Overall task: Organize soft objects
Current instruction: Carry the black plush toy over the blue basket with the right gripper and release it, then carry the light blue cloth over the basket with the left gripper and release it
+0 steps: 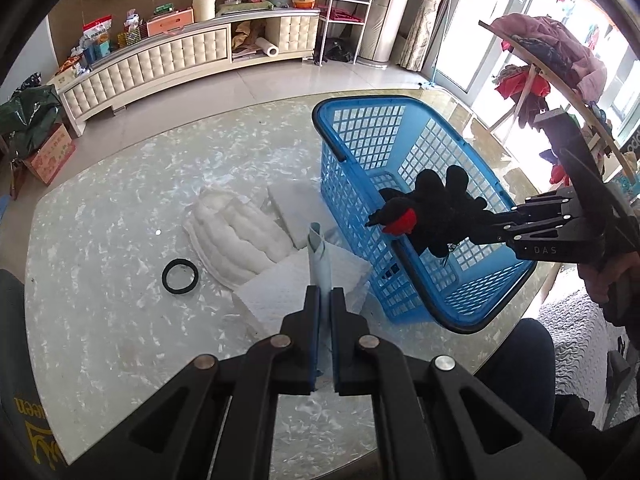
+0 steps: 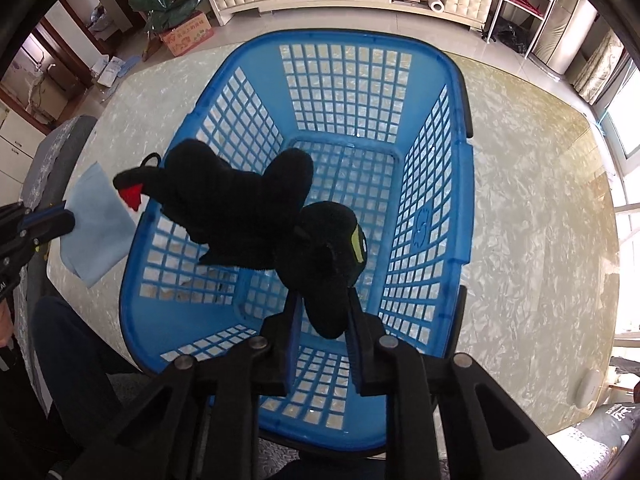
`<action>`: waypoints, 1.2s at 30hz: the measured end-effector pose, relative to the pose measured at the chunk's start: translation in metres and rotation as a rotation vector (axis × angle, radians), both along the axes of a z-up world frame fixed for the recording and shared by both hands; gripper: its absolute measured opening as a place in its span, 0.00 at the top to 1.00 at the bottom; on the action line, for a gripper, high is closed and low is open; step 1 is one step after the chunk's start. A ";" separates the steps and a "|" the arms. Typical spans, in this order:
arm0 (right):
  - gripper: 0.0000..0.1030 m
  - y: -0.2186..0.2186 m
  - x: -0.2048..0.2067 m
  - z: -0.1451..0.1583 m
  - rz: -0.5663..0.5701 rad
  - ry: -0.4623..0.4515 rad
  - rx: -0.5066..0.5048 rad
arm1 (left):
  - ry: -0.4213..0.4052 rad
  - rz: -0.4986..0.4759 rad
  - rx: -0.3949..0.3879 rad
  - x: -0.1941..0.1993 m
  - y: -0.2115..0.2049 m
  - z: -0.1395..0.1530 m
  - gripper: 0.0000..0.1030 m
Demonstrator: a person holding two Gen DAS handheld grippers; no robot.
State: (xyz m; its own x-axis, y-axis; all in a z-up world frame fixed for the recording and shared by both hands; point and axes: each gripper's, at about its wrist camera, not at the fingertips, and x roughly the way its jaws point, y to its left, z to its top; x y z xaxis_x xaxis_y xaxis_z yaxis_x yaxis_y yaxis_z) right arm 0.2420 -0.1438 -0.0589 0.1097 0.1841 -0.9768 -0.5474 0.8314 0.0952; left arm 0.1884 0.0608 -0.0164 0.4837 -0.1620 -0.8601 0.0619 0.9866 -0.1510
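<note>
A black plush toy (image 2: 256,204) with a red patch and a yellow eye hangs over the open blue mesh basket (image 2: 460,92). My right gripper (image 2: 324,304) is shut on the toy's lower end, pointing steeply down into the basket. In the left wrist view that same toy (image 1: 436,208) dangles above the basket (image 1: 360,100), held by the right gripper (image 1: 482,220) coming in from the right. My left gripper (image 1: 325,292) is shut on a light blue cloth (image 1: 320,252), just left of the basket. The right wrist view shows this cloth (image 2: 96,232) in the left gripper (image 2: 68,218) outside the basket's left wall.
On the marbled table (image 1: 120,200) lie a white quilted pad (image 1: 236,236), two white sheets (image 1: 288,212) (image 1: 280,296) and a black ring (image 1: 180,276). A person's dark-clad leg (image 1: 516,348) is at the table's near edge. A long cabinet (image 1: 160,60) stands across the floor.
</note>
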 end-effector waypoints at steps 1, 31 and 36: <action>0.84 -0.003 -0.002 -0.003 0.007 0.003 -0.017 | 0.001 -0.001 -0.001 0.000 -0.001 -0.001 0.96; 0.09 0.008 -0.035 0.029 -0.010 -0.147 -0.096 | -0.021 -0.010 -0.016 -0.016 -0.009 0.007 0.96; 0.03 0.017 -0.032 0.032 -0.014 -0.168 -0.100 | -0.027 -0.011 -0.006 -0.018 -0.008 0.013 0.96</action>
